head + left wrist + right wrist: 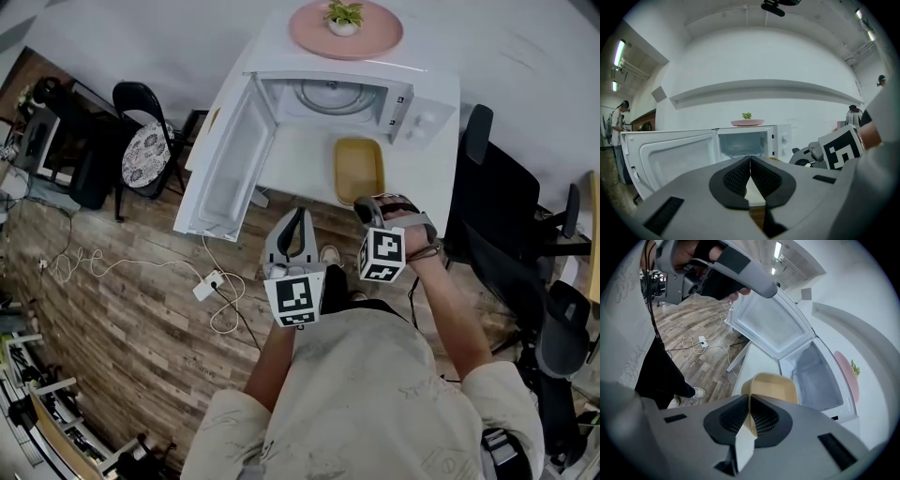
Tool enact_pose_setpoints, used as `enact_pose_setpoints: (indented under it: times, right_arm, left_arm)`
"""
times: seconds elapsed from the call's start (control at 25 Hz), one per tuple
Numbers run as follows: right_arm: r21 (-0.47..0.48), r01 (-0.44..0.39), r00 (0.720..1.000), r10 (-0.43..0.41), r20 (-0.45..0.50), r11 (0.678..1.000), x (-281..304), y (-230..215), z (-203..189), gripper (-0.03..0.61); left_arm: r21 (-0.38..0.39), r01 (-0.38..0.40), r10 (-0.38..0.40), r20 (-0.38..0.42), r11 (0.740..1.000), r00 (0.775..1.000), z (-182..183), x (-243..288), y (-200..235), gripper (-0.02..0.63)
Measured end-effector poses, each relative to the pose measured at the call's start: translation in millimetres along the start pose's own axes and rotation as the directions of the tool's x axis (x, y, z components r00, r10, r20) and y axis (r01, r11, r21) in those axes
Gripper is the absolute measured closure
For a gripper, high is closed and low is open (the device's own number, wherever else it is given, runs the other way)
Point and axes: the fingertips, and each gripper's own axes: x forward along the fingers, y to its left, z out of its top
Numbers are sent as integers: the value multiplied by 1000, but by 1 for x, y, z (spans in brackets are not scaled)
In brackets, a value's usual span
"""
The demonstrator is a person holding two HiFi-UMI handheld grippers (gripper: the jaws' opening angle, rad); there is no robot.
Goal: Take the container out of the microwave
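Note:
The yellow container (359,169) lies on the white table (298,164), outside the white microwave (328,98) and just in front of its empty cavity. The microwave door (228,169) hangs wide open to the left. My right gripper (367,208) hovers at the table's near edge, a little short of the container's near rim, with its jaws shut and nothing between them. In the right gripper view the container (777,386) shows beyond the closed right gripper (749,397). My left gripper (300,216) is off the table, over the floor, also shut and empty. It (750,158) points at the open microwave (743,143).
A pink plate with a small plant (345,28) sits on top of the microwave. A chair with a patterned cushion (142,150) stands to the left, black office chairs (506,220) to the right. A white cable and power strip (208,284) lie on the wooden floor.

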Motion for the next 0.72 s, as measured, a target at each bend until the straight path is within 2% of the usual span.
enact_pose_setpoints:
  times: [0.72]
  right_arm:
    - [39, -23, 1000, 23, -13, 999, -49, 71, -15, 545]
  left_arm:
    - [26, 6, -6, 7, 1000, 1000, -7, -57, -36, 604]
